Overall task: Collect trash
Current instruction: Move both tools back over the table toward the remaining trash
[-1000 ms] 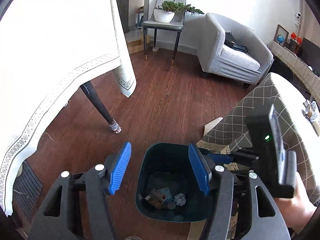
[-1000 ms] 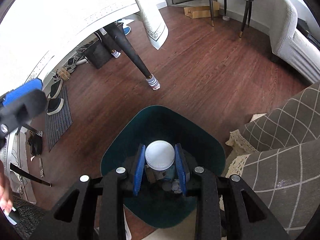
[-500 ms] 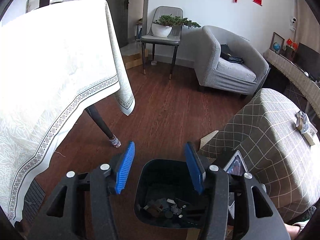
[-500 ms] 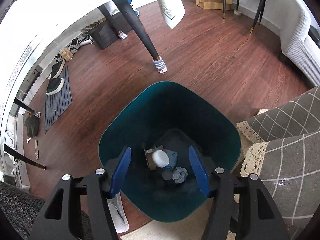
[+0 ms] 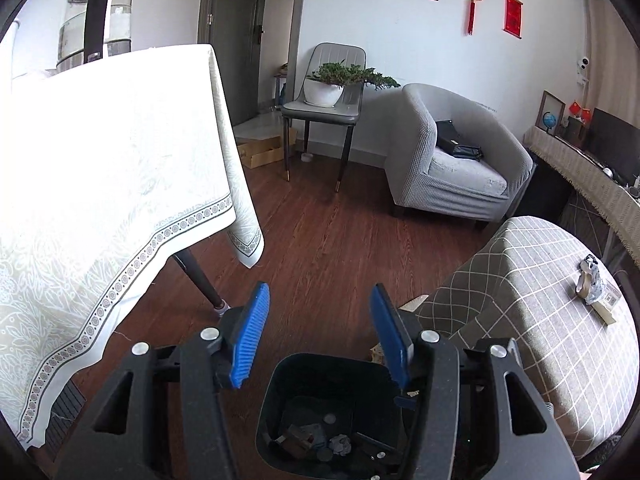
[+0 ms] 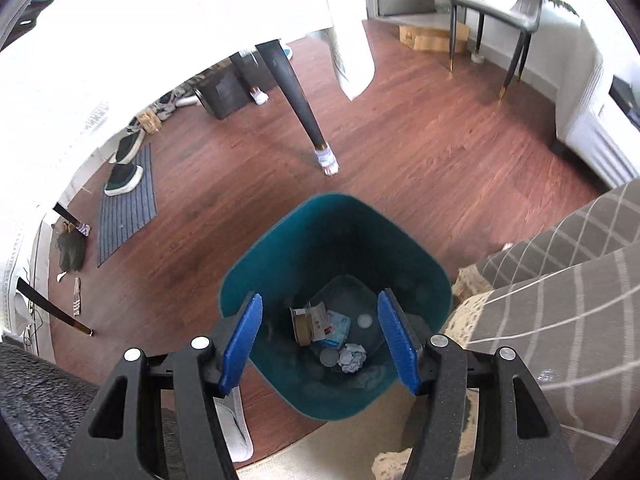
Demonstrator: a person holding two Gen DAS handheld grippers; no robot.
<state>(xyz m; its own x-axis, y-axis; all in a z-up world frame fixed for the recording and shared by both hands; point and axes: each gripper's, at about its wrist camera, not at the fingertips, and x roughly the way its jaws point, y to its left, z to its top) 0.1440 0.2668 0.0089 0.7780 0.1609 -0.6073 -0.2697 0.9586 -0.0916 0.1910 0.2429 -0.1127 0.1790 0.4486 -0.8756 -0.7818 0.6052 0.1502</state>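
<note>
The right gripper [image 6: 320, 338] hangs over the teal trash bin [image 6: 332, 220] with its blue jaws spread and empty. Inside lie a crumpled paper ball [image 6: 352, 357], a tape roll [image 6: 301, 326] and wrappers (all on the bin's floor). The left gripper [image 5: 318, 328] is likewise spread apart, near a checked tablecloth [image 5: 540, 300] at right.

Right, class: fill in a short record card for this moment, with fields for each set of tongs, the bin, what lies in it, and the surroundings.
left tongs: open, empty, above the bin
right tongs: open, empty, over the bin's mouth
bin: teal, standing upright on the wooden floor
bin contents: crumpled paper ball, tape roll, printed wrappers, two small round discs
nearby: white tablecloth, checked cloth, grey armchair
</note>
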